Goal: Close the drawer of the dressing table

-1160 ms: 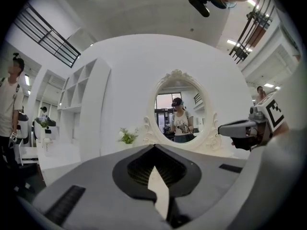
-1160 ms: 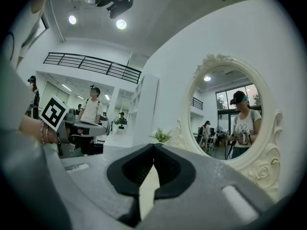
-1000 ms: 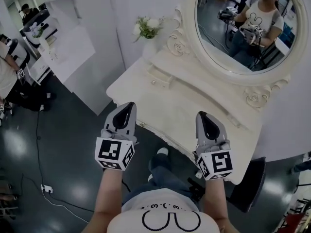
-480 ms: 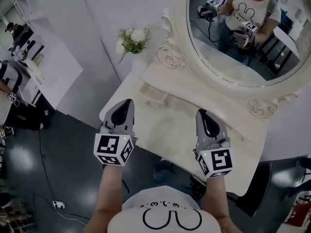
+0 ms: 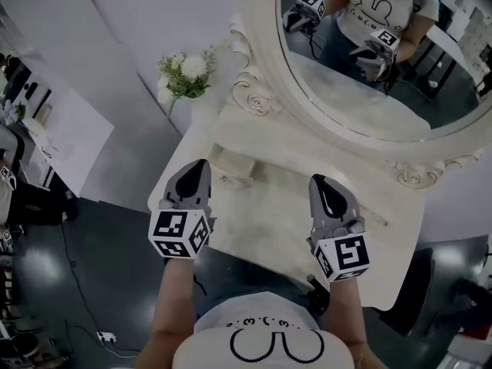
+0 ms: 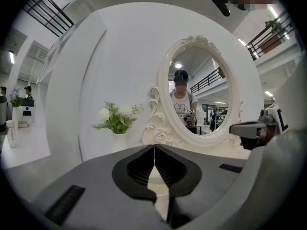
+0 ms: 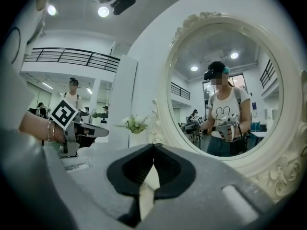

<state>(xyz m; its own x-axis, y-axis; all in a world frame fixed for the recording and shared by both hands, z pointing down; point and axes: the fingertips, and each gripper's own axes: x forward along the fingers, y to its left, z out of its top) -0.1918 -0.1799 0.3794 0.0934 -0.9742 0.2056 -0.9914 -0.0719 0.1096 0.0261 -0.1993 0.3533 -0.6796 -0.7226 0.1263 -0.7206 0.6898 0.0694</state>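
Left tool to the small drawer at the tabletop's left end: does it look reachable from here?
Probably yes. The left tool, jaws shut, hovers just short of the small drawer, and nothing shows between them. The flowers stand further back, out of the way.

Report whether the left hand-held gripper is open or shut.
Shut: the left hand-held gripper shows its jaws meeting along a thin line, nothing between them.

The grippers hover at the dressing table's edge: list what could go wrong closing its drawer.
1. The flowers stand just beyond what looks like the open drawer; the left gripper, nearest it, could tip them on an overshoot.
2. It and the right gripper are shut; a narrow tip may slip off the drawer front.
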